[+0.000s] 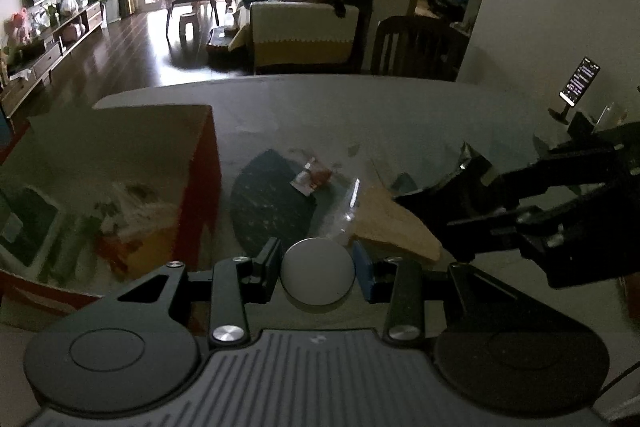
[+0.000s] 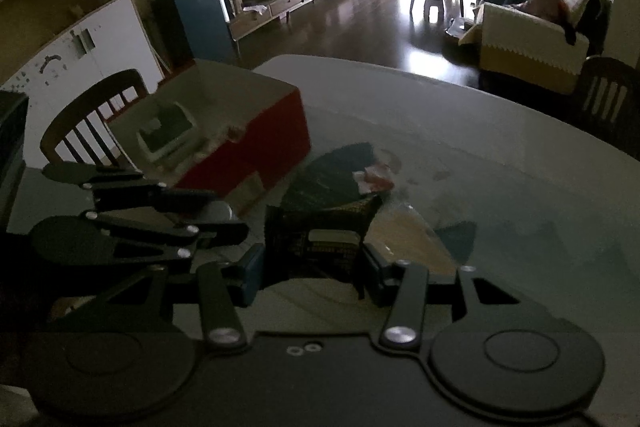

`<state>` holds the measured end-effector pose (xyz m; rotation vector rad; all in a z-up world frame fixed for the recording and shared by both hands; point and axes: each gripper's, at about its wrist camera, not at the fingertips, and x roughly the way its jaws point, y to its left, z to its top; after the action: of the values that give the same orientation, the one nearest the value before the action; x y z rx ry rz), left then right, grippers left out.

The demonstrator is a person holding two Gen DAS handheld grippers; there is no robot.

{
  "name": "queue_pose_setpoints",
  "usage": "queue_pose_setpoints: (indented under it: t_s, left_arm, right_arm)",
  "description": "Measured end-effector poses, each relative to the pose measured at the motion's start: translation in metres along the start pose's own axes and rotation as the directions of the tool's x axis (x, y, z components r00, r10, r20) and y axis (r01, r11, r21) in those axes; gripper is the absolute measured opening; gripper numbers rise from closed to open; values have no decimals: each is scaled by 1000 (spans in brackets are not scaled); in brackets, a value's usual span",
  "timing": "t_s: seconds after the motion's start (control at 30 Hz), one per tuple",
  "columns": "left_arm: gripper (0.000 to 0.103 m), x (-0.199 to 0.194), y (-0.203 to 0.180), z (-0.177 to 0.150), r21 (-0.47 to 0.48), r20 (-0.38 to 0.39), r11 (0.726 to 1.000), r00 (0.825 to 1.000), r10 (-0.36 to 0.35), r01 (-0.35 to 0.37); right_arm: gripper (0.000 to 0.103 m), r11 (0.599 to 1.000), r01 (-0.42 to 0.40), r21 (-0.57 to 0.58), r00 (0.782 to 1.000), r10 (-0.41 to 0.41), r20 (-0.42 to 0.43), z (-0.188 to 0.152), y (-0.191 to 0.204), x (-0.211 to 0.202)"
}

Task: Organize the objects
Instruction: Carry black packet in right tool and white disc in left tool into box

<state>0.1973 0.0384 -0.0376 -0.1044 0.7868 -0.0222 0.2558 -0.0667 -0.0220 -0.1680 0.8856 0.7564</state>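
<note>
1. Firstly, the left tongs (image 1: 318, 277) were clenched on a round grey disc (image 1: 318, 273), held just above the desk (image 1: 400, 115), beside the red box (image 1: 206, 167).
2. The right tongs (image 2: 312, 267) gripped a dark packet (image 2: 320, 231) with a pale label, also above the desk.
3. In the left view, the right tongs (image 1: 472, 179) came in from the right, over a tan sheet (image 1: 394, 223).
4. Beyond the tongs lay a dark fan-shaped mat (image 1: 268, 203) with a small red-and-white wrapper (image 1: 312, 179) at its edge.
5. The open box held a white-framed item (image 2: 168, 135) and blurred clutter.
6. A lit phone (image 1: 580, 81) stood on a stand at the desk's far right.
7. Chairs (image 2: 88, 119) stood around the desk.
</note>
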Motion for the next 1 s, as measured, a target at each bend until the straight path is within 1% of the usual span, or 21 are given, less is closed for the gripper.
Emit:
queue_pose_setpoints:
  t_s: [0.13, 0.23, 0.43, 0.77, 1.0]
  left_arm:
    - [38, -8, 21, 6, 10, 14, 1000, 1000, -21, 20]
    - [38, -13, 38, 8, 21, 23, 1000, 1000, -21, 21]
    - [38, -20, 83, 10, 9, 25, 1000, 999, -26, 26]
    - [38, -23, 154, 18, 19, 26, 1000, 1000, -8, 7]
    - [38, -13, 197, 30, 29, 15, 1000, 1000, 12, -13]
  right_arm:
    - [49, 1000, 1, 4, 1000, -1, 8, 9, 21, 5]
    - [49, 1000, 1, 6, 1000, -1, 8, 16, 37, 12]
    - [49, 1000, 0, 2, 1000, 0, 12, 31, 68, 27]
    - [49, 1000, 8, -8, 1000, -8, 9, 61, 117, 65]
    - [49, 999, 19, -26, 1000, -19, -3, 78, 146, 95]
